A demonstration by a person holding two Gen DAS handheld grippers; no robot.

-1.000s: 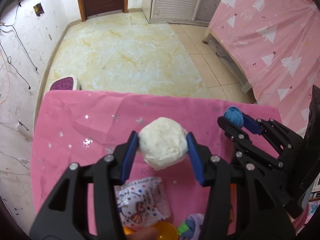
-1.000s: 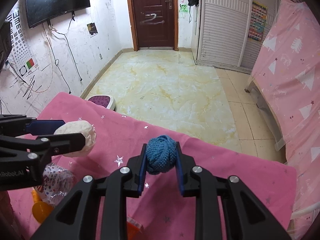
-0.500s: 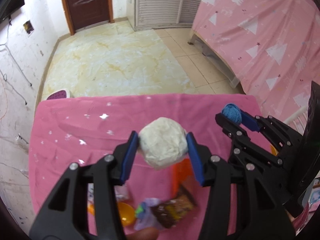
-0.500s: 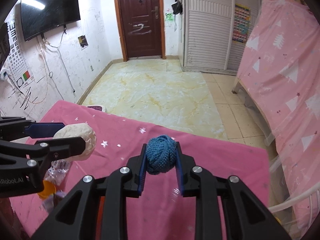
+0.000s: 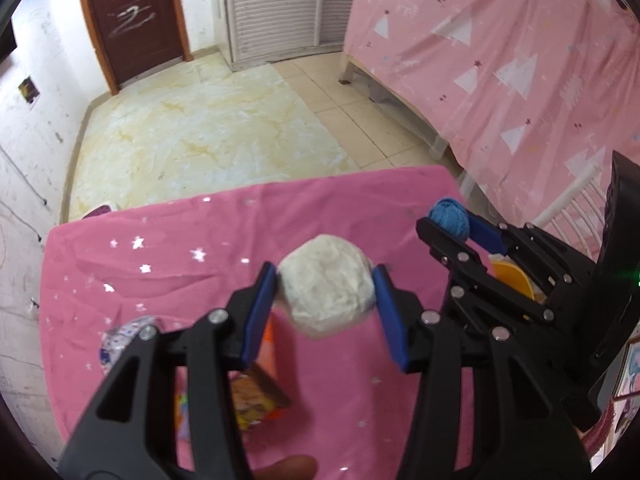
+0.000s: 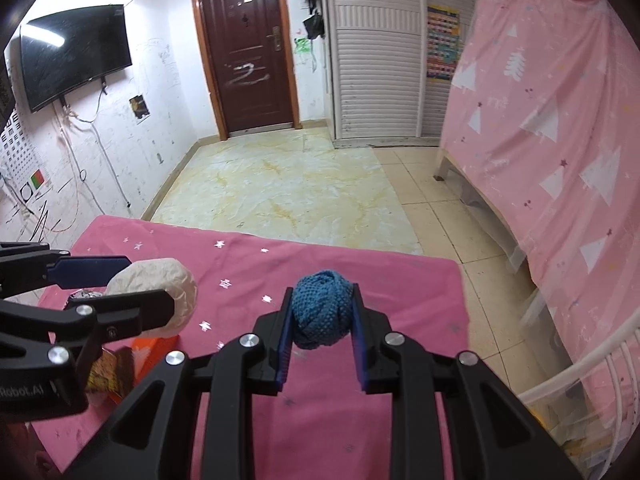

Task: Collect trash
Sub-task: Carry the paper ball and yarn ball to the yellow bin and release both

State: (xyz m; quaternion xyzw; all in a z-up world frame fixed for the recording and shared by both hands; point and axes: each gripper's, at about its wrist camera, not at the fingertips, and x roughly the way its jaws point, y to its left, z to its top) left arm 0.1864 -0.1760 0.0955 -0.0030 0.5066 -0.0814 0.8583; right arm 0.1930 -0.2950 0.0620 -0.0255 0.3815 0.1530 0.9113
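Left tongs clamped on white crumpled paper ball, right tongs clamped on blue knitted yarn ball. You hold both clear above pink star-print surface, likely for carry to bin. No bin in view. Orange round container at right edge, contents hidden. Snack wrappers loose on surface, uncollected.

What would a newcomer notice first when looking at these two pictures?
First come the two held balls: the left gripper is shut on a white crumpled paper ball, and the right gripper is shut on a blue knitted ball, both above the pink starred tablecloth. Next, colourful snack wrappers lie on the cloth below the left gripper.
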